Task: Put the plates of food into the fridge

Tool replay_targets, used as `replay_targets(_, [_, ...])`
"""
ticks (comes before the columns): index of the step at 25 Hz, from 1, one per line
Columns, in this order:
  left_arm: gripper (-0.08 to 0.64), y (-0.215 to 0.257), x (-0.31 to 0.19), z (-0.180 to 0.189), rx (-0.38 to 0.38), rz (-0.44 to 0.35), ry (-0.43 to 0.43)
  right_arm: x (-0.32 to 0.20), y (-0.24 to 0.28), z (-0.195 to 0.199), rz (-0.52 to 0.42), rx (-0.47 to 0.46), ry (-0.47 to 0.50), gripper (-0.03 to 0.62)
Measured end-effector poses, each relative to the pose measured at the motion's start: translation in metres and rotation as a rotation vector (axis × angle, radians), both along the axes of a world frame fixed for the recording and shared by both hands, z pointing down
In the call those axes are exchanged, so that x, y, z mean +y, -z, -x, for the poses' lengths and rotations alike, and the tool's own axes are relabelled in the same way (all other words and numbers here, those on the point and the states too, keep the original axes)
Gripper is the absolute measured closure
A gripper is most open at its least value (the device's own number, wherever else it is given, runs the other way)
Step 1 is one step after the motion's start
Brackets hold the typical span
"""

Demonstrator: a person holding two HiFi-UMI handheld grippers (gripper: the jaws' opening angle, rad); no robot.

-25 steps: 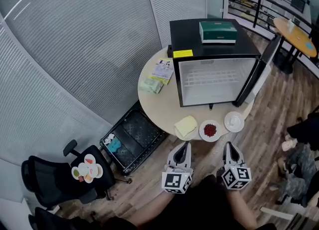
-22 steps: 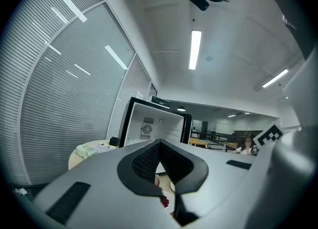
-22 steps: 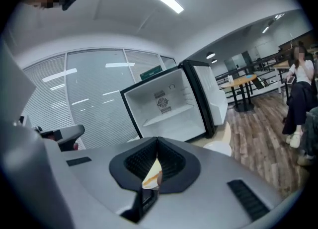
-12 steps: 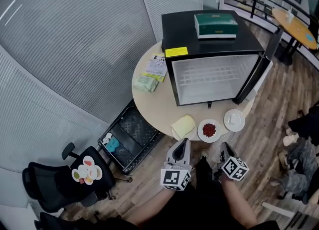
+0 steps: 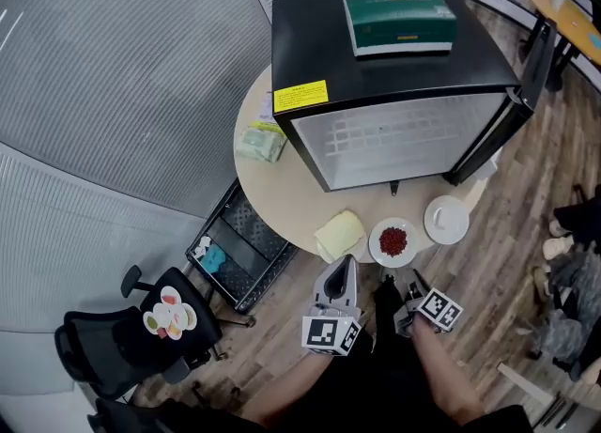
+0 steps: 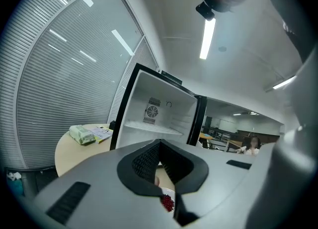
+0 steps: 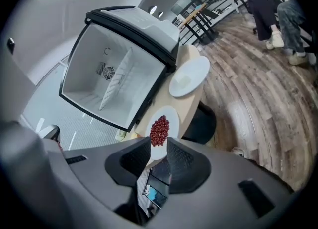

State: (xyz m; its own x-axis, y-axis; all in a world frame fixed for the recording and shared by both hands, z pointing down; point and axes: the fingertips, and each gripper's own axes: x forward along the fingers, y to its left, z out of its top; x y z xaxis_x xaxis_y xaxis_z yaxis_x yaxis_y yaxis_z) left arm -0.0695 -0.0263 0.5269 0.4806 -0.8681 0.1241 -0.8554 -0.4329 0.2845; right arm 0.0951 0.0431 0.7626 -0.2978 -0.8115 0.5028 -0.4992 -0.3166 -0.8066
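Note:
A black mini fridge [image 5: 394, 46] stands open on the round table [image 5: 282, 196], its white inside [image 6: 154, 118] [image 7: 114, 74] bare. At the table's near edge lie a pale yellow item [image 5: 340, 234], a plate of red beans [image 5: 392, 241] [image 7: 160, 129] [image 6: 167, 202] and a white plate [image 5: 445, 220] [image 7: 189, 82]. My left gripper [image 5: 345, 264] [image 6: 159, 144] is shut and empty, just short of the table edge. My right gripper [image 5: 413, 283] [image 7: 159, 148] hangs below the bean plate; its jaws are opening, with nothing between them.
The fridge door [image 5: 526, 84] swings out to the right. A green box [image 5: 399, 20] lies on the fridge. A green packet [image 5: 260, 143] sits on the table's left. A black crate [image 5: 239, 253] and an office chair [image 5: 141, 337] stand on the floor at left. A person's legs [image 5: 573, 234] are at right.
The head view has shifted forward over the fridge. My right gripper has turned and its jaws have parted. The left gripper has hardly moved.

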Motion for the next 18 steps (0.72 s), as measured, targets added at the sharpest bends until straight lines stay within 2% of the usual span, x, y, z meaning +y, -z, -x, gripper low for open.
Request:
replay_targets(9, [0.557,-0.028,-0.023,-0.014,-0.020,0.059,-0.004,-0.020,-0.057,0.004,0.087,-0.141,-0.077,0.486])
replay_targets(14, [0.557,-0.036,-0.025,-0.016,-0.022,0.072,-0.014,-0.026,-0.062,0.007,0.081,-0.217,-0.097,0.486])
replay_targets(18, [0.557,-0.040,-0.026,-0.013,-0.021,0.083,-0.006,-0.028,-0.064,0.007,0.071,-0.221,-0.087,0.486])
